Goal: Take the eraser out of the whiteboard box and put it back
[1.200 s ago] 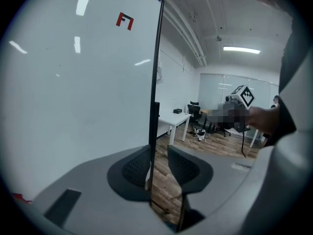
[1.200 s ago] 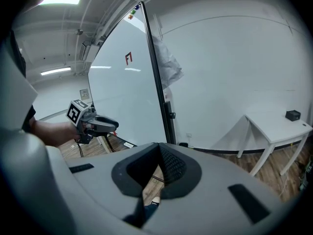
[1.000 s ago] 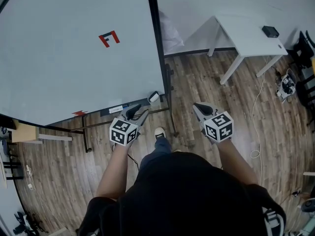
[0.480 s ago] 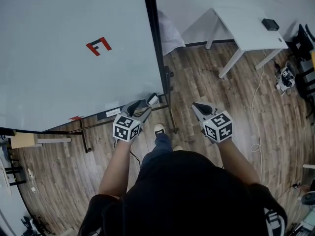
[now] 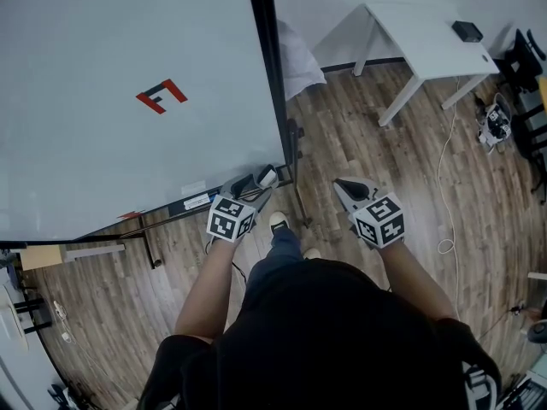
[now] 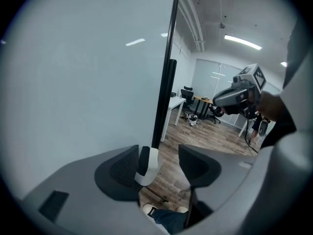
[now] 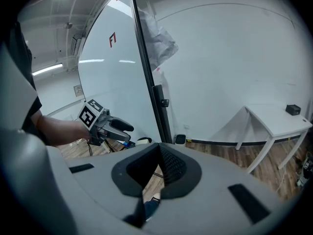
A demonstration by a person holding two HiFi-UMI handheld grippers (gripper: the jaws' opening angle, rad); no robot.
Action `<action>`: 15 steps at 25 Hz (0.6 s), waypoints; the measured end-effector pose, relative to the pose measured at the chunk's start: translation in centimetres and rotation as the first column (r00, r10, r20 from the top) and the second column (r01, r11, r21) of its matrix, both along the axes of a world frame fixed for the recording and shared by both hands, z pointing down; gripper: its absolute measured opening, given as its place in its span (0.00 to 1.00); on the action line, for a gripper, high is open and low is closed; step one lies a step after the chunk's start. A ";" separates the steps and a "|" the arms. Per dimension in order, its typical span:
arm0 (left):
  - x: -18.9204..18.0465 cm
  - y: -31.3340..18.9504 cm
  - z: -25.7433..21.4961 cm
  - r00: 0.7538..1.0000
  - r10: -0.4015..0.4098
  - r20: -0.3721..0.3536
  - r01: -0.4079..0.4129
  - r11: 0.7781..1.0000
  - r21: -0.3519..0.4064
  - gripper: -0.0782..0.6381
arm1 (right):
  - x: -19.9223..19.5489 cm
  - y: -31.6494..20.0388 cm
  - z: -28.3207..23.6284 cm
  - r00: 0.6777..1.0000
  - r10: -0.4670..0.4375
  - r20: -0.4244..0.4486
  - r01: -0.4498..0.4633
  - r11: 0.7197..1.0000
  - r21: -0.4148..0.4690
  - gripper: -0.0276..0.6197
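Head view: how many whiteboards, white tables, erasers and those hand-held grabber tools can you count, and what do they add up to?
whiteboard: 1
white table: 1
eraser: 1
grippers: 2 (left gripper, whose jaws have just been opening, the eraser between them; right gripper, jaws together)
Total: 5

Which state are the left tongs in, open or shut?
Open: the left tongs have just been opening; pads stand apart, the eraser between them, unclamped.
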State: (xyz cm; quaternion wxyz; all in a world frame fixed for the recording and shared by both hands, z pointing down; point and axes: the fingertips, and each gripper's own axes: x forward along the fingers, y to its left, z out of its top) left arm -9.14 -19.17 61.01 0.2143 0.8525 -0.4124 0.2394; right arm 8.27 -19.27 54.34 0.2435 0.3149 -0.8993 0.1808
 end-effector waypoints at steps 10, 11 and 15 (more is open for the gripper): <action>0.7 -2.0 3.6 0.999 0.037 0.005 -0.036 0.997 -0.072 0.46 | -0.9 -1.2 1.5 1.000 0.016 -0.020 -0.017 1.000 -0.024 0.04; 0.8 -2.1 4.0 0.999 0.042 0.012 -0.041 0.996 -0.081 0.46 | -0.9 -1.3 1.6 1.000 0.018 -0.023 -0.019 0.999 -0.026 0.03; 1.2 -2.5 5.0 0.998 0.057 0.026 -0.054 0.994 -0.098 0.46 | -0.6 -1.4 2.2 0.999 0.027 -0.034 -0.028 0.999 -0.039 0.03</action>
